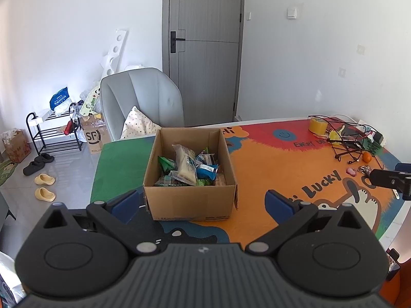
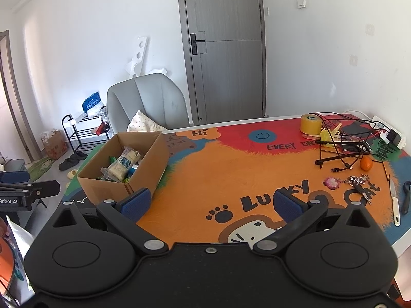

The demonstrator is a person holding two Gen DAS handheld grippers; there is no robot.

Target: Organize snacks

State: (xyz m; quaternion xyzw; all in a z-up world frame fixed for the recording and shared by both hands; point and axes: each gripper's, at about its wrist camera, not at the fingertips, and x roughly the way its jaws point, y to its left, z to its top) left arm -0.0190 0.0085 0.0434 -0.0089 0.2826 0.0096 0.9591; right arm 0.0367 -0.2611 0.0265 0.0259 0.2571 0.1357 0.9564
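An open cardboard box (image 1: 190, 200) stands on the colourful table mat (image 1: 269, 169), filled with several snack packets (image 1: 186, 170) in green, blue and pale wrappers. My left gripper (image 1: 203, 204) is open, its blue pads on either side of the box's near wall, a little short of it. In the right wrist view the same box (image 2: 123, 169) sits to the left with the packets (image 2: 123, 165) inside. My right gripper (image 2: 214, 204) is open and empty over the orange part of the mat (image 2: 218, 169), to the right of the box.
At the table's far right lie a yellow tape roll (image 2: 310, 123), tangled black cables (image 2: 344, 143), an orange fruit (image 2: 365, 163), keys (image 2: 358, 182) and a white knife (image 2: 394, 202). A grey chair (image 1: 143, 102) stands behind the table; a shoe rack (image 1: 54, 133) and slippers (image 1: 45, 186) are on the floor left.
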